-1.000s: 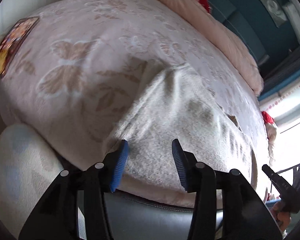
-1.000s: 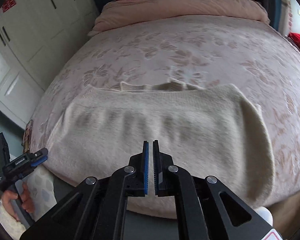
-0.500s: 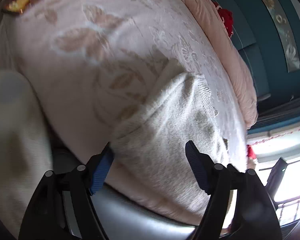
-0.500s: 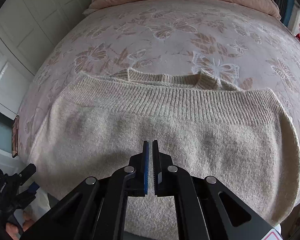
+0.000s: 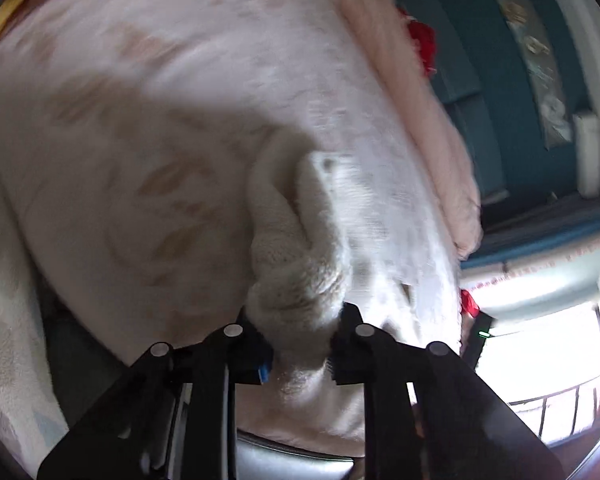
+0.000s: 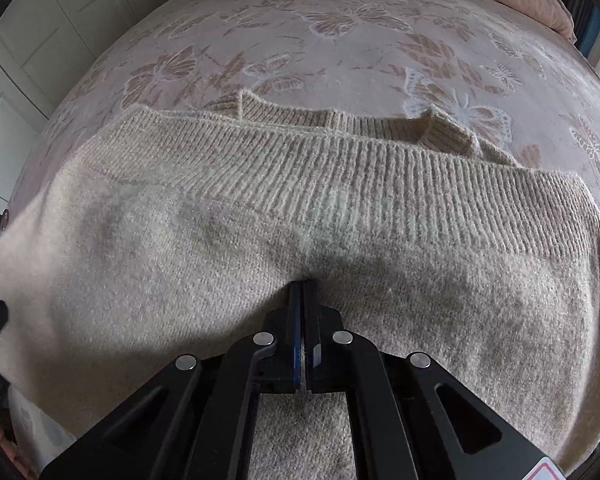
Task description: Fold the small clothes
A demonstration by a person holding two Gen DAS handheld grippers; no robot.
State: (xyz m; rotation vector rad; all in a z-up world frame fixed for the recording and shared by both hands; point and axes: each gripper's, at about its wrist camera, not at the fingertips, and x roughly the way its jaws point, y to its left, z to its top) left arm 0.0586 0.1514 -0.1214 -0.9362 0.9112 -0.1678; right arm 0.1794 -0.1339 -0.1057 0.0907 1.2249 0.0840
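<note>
On the bed (image 6: pixel 340 52) lies the sweater (image 6: pixel 260 240), already doubled over. Left gripper (image 5: pixel 300 344) clamps a bunched edge; right gripper (image 6: pixel 303 304), jaws together, presses the middle. A thick, soft bunch could slip free mid-fold, skewing the layers.

Bed (image 6: pixel 340 40) spread with a pale pink cover patterned in butterflies and leaves. Rolled peach quilt (image 5: pixel 416 120) along the far edge, red cloth (image 5: pixel 422 46) just behind it. White panelled wardrobe doors (image 6: pixel 40 60) to one side. Dark teal wall (image 5: pixel 496 80) hung with a long framed picture (image 5: pixel 538 68). Bright window (image 5: pixel 548 360) beyond the bed's corner, glare washing out detail.
</note>
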